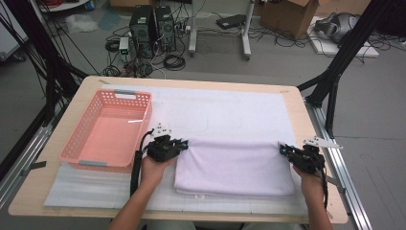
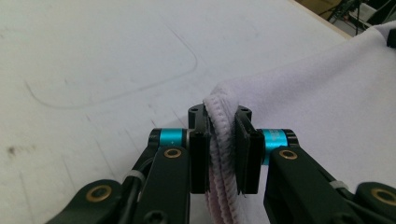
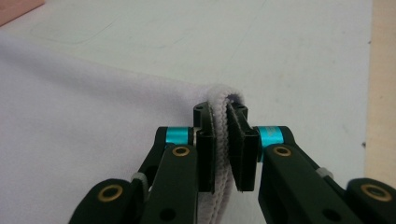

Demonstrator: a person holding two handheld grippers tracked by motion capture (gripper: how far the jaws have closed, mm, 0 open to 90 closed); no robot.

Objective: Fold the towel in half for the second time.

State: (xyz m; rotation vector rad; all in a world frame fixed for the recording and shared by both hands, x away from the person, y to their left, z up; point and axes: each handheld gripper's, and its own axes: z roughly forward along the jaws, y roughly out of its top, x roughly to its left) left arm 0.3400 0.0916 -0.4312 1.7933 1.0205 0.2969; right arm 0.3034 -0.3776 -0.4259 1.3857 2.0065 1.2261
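Your left gripper and right gripper each pinch a far corner of the folded towel, which lies on the white mat near you; the pink basket sits to its left.

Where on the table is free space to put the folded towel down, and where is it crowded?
Free: the white mat beyond the towel, between the pink basket and the table's right edge. The basket's inside looks free too. Crowded: the towel's far corners, pinched by left gripper and right gripper.
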